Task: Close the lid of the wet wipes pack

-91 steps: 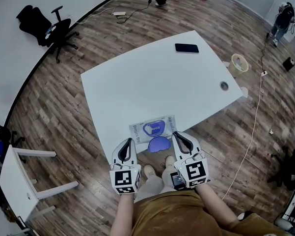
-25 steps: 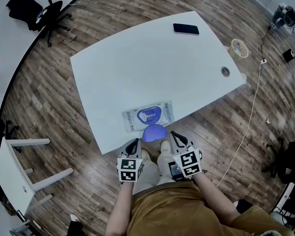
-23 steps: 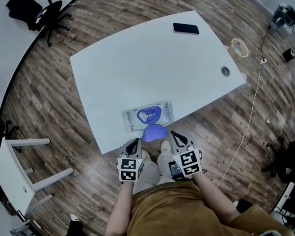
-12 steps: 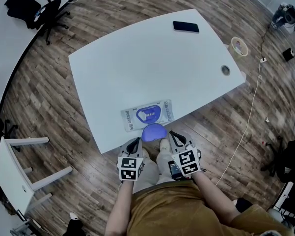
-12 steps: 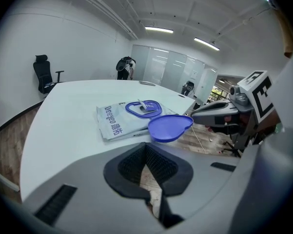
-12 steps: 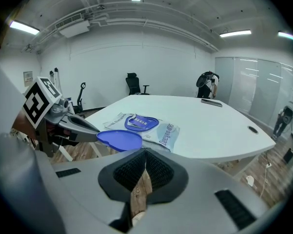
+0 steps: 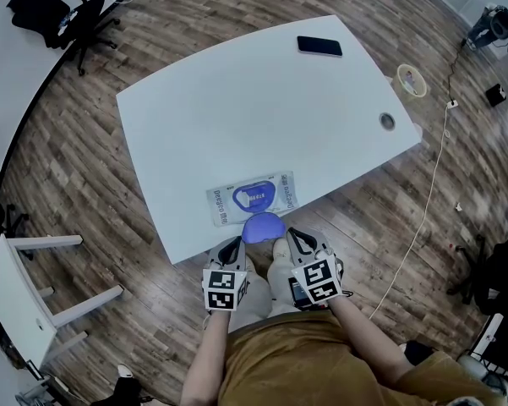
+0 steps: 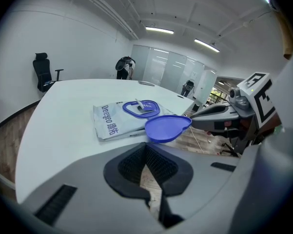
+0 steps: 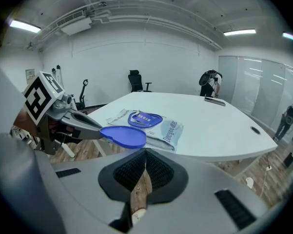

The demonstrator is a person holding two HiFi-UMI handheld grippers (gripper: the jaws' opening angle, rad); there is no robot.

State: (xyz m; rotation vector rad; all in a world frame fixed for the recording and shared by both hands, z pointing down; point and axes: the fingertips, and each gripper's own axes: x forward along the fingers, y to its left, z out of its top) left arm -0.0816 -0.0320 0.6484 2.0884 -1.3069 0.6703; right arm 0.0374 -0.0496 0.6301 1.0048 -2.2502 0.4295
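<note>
The wet wipes pack (image 7: 252,199) lies flat near the white table's front edge (image 7: 186,252). Its blue heart-shaped lid (image 7: 264,227) is swung open and juts out past that edge. The blue opening ring (image 7: 254,197) shows on top of the pack. My left gripper (image 7: 230,250) is just below and left of the lid, shut and empty. My right gripper (image 7: 296,240) is just right of the lid, also shut and empty. In the left gripper view the lid (image 8: 168,127) sits ahead of the jaws; in the right gripper view the lid (image 9: 123,135) does too.
A black phone (image 7: 319,46) lies at the table's far edge and a cable grommet (image 7: 387,122) at its right end. An office chair (image 7: 59,15), a small white table (image 7: 17,294) and a floor cable (image 7: 431,201) surround the table. The person's legs are below the grippers.
Since 3.6 s ago both grippers have drawn back from the table edge toward the person's body. Over the last second they barely moved. The lid stays open.
</note>
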